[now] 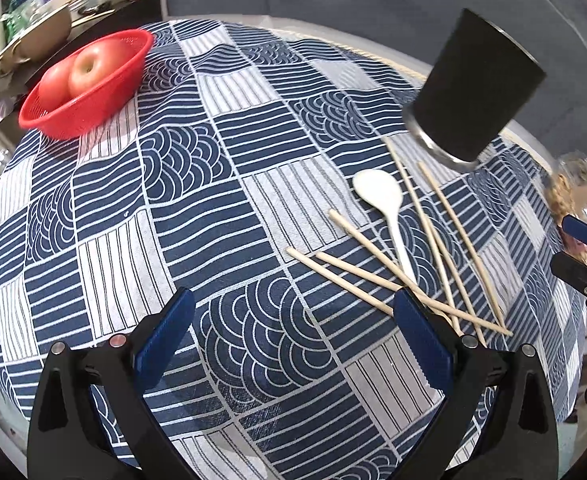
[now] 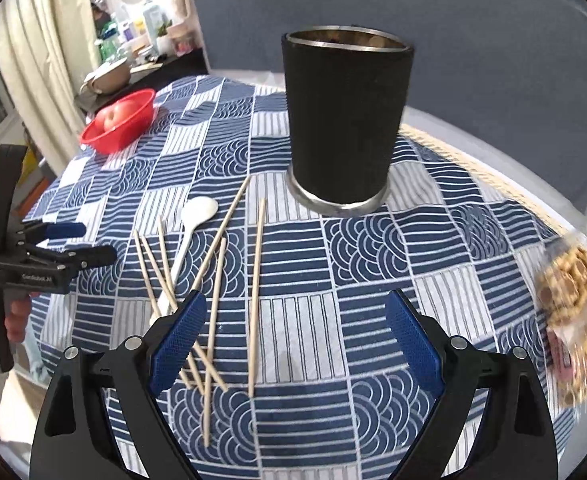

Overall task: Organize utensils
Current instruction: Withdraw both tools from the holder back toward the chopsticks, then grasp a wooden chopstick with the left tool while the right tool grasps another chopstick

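Several wooden chopsticks (image 1: 377,278) (image 2: 255,292) lie crossed on the blue patterned tablecloth, with a white spoon (image 1: 389,212) (image 2: 191,228) among them. A black cylindrical holder (image 1: 473,88) (image 2: 345,120) with a metal rim stands upright behind them. My left gripper (image 1: 297,336) hovers open over the cloth, its right finger just over the chopstick ends. My right gripper (image 2: 297,340) is open too, above the near ends of the chopsticks, nothing between its fingers. The left gripper (image 2: 69,244) also shows at the left of the right wrist view, held by a hand.
A red basket (image 1: 89,112) (image 2: 121,128) with apples sits at the far left of the round table. A clear bag of snacks (image 2: 573,312) (image 1: 573,196) lies at the right edge. Cluttered shelves stand beyond the table on the left; a grey sofa is behind.
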The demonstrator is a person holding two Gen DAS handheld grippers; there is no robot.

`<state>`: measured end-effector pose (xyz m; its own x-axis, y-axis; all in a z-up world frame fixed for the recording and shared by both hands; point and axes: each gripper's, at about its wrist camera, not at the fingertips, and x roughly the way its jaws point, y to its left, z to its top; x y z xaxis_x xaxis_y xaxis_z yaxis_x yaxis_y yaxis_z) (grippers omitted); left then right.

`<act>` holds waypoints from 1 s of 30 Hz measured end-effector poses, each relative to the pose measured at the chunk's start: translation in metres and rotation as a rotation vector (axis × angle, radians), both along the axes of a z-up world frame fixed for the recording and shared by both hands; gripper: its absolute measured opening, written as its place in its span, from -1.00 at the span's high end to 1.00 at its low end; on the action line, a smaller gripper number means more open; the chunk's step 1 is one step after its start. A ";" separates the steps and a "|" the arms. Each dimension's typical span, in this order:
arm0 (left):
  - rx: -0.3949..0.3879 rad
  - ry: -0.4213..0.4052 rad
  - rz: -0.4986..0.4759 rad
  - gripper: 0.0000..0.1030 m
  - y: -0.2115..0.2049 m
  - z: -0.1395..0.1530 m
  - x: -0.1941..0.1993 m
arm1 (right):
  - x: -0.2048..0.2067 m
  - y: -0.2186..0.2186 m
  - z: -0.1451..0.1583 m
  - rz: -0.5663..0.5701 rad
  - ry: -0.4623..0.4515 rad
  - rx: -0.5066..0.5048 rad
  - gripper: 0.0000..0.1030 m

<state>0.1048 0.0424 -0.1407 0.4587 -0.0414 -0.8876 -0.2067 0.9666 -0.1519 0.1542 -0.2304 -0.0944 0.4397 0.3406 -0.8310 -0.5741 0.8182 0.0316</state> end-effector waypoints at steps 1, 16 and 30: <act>-0.020 0.011 0.013 -0.88 0.000 -0.002 0.001 | 0.003 0.002 -0.002 0.017 0.004 -0.008 -0.67; 0.001 0.108 0.162 -0.88 -0.020 -0.020 -0.001 | 0.047 0.029 -0.047 0.202 0.139 -0.097 -0.67; 0.020 0.140 0.303 -0.89 -0.032 -0.025 -0.011 | 0.051 0.035 -0.068 0.191 0.187 -0.122 -0.69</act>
<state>0.0940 0.0101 -0.1656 0.3209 0.0962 -0.9422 -0.5029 0.8603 -0.0834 0.2056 -0.1953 -0.1627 0.2127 0.2951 -0.9315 -0.7116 0.7001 0.0593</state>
